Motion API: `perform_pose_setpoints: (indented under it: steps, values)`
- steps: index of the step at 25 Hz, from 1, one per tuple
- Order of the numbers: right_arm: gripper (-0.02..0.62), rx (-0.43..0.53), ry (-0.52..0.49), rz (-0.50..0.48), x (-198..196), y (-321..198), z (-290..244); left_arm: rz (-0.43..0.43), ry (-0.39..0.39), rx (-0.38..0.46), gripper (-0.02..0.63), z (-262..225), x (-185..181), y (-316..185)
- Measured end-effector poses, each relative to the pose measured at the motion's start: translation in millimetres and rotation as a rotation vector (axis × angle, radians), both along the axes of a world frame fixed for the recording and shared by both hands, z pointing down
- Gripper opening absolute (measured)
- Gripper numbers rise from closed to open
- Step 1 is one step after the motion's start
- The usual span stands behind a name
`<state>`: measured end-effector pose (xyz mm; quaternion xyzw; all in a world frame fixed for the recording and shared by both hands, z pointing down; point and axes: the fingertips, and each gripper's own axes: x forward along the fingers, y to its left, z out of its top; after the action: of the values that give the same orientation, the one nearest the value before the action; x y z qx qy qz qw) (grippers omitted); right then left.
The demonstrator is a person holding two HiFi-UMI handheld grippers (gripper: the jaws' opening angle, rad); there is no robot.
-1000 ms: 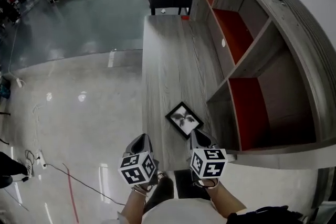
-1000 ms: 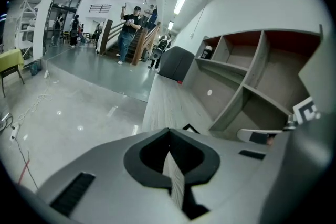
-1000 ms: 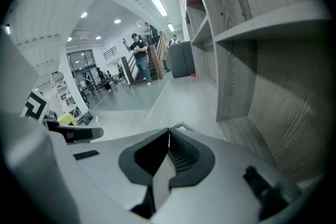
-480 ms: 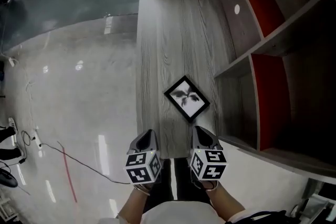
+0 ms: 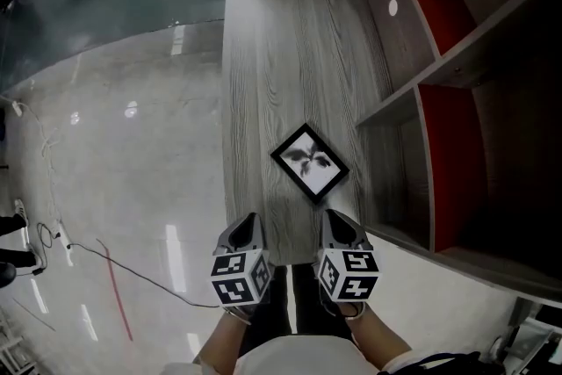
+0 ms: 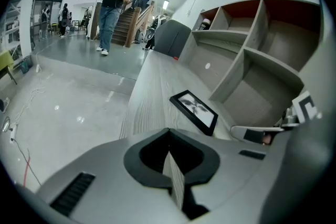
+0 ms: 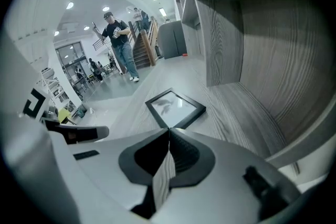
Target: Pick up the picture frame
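Left tongs (image 5: 246, 226), right tongs (image 5: 337, 222): grey, with marker cubes (image 5: 239, 278).

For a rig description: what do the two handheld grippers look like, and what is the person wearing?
The left gripper and right gripper match: smooth light-grey bodies that taper to pointed jaws, with a black hollow behind the jaws. Each carries a white cube with black square markers. No cables show on them. The person wears a light top.
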<state>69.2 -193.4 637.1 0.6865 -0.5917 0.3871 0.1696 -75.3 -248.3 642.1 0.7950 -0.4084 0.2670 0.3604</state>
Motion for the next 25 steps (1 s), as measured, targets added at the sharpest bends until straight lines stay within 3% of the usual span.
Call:
perform_pose_setpoints:
  steps: [7,8,10,25]
  values:
    - [0.032,0.007,-0.001,0.012,4.3,-0.9,-0.9,0.033,0.031,-0.003,0.015,-4.1,18.9,-3.7]
    - [0.032,0.006,0.001,0.011,4.6,-0.7,-0.4,0.034,0.034,-0.005,0.028,-3.5,21.4,-4.5]
    - [0.032,0.004,0.005,0.009,6.0,0.0,0.2,0.035,0.038,-0.013,0.137,-1.8,26.9,-5.8]
    - [0.032,-0.008,0.022,0.032,19.3,6.1,0.1,0.099,0.052,-0.035,0.167,5.7,72.9,-23.8]
